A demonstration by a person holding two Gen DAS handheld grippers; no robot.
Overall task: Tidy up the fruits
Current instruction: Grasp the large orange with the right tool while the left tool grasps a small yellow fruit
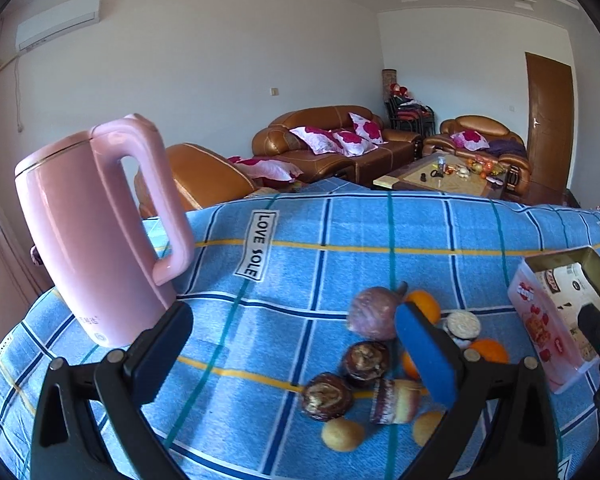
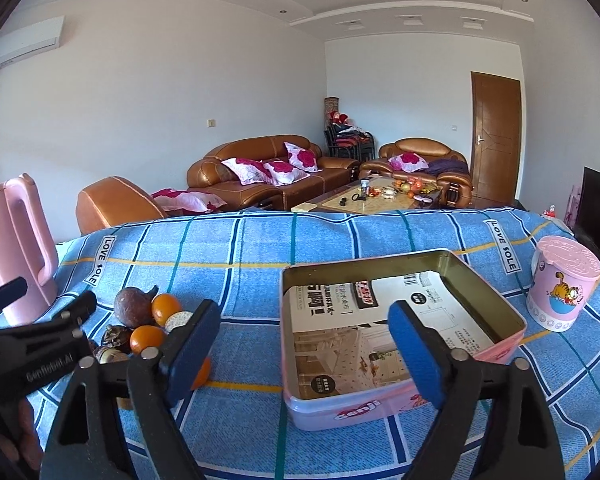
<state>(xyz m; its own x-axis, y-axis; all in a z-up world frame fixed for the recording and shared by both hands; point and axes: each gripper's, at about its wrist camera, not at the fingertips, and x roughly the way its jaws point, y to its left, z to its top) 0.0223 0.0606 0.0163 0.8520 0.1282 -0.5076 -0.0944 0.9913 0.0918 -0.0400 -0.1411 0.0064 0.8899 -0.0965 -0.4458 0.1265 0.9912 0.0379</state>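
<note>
A pile of fruit lies on the blue checked cloth: a purple round fruit [image 1: 374,312], oranges [image 1: 424,304], dark brown fruits [image 1: 366,362] and small yellow ones [image 1: 342,434]. My left gripper [image 1: 296,356] hangs open just above and in front of the pile, its right pad in front of the oranges, with nothing between its fingers. An open pink tin [image 2: 340,408] with printed paper inside sits to the right of the pile [image 2: 140,320]. My right gripper [image 2: 304,344] is open over the tin's near left corner, gripping nothing. One orange [image 2: 202,372] shows behind its left finger.
A tall pink kettle [image 1: 96,232] stands at the table's left, close to my left gripper's left finger. A pink lidded cup [image 2: 562,284] with a cartoon cat stands right of the tin. The table's far edge drops off towards brown sofas and a coffee table.
</note>
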